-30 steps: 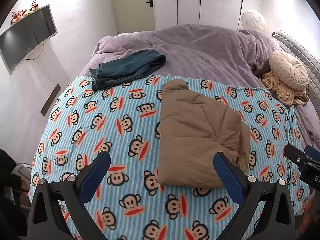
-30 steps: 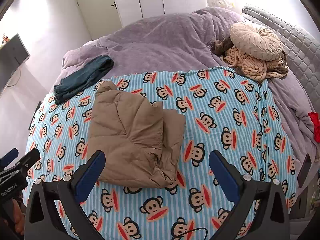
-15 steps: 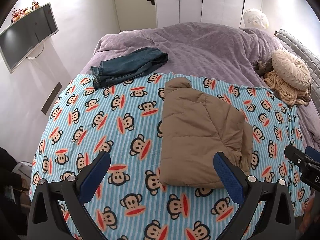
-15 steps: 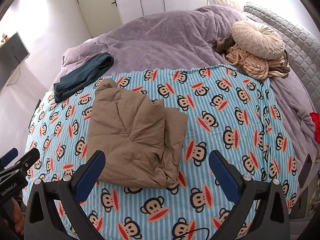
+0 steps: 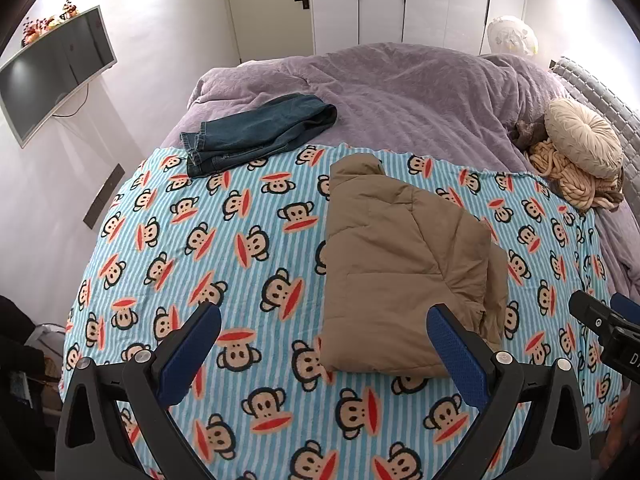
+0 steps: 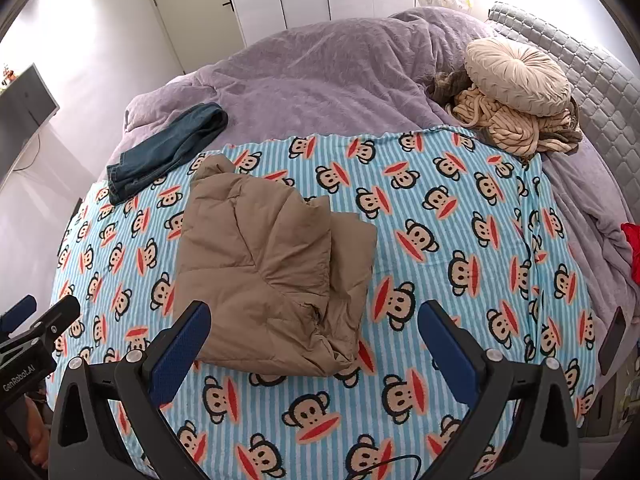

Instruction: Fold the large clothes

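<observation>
A tan puffer jacket (image 5: 404, 264) (image 6: 272, 276) lies folded into a thick bundle on the blue striped monkey-print sheet (image 5: 224, 248) (image 6: 440, 240). My left gripper (image 5: 324, 332) hovers above the sheet's near edge, open and empty, with its right fingertip (image 5: 444, 324) over the bundle's near corner. My right gripper (image 6: 314, 328) is also open and empty, its left fingertip (image 6: 192, 320) over the jacket's near left edge. Each gripper shows at the side of the other's view. Folded blue jeans (image 5: 256, 132) (image 6: 168, 144) lie at the sheet's far left corner.
A purple duvet (image 5: 400, 92) covers the far half of the bed. A round cream cushion (image 5: 584, 136) sits on a chunky knit throw (image 6: 512, 124) at the far right. A wall television (image 5: 52, 72) hangs left. A red item (image 6: 634, 248) lies at the right edge.
Both grippers have drawn back and risen slightly, so the bed sits a little lower in each view. The jacket and jeans have not moved.
</observation>
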`<action>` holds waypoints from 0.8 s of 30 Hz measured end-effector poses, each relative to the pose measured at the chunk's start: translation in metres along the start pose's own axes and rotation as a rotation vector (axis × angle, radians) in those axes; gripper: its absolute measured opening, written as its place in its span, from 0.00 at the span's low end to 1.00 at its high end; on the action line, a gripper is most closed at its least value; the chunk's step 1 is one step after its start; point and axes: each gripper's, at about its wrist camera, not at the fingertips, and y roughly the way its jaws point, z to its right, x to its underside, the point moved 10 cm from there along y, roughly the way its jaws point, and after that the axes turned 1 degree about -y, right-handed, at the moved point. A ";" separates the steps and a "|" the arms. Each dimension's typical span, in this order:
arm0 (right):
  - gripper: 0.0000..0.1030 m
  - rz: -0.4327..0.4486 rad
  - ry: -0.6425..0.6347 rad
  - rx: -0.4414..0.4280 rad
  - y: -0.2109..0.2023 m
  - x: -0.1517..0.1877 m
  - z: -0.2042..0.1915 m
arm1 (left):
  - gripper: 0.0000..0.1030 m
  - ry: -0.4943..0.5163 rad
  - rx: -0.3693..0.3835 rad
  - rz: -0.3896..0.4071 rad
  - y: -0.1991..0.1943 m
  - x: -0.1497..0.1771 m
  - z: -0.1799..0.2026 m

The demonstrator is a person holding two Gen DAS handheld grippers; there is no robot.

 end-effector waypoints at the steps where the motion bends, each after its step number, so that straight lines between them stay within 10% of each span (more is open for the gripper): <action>1: 1.00 0.000 -0.001 0.000 0.001 0.002 -0.001 | 1.00 0.000 0.000 0.000 0.000 0.000 0.000; 24: 1.00 -0.004 -0.004 -0.001 0.003 0.002 -0.003 | 1.00 0.004 -0.003 0.000 0.001 -0.001 0.000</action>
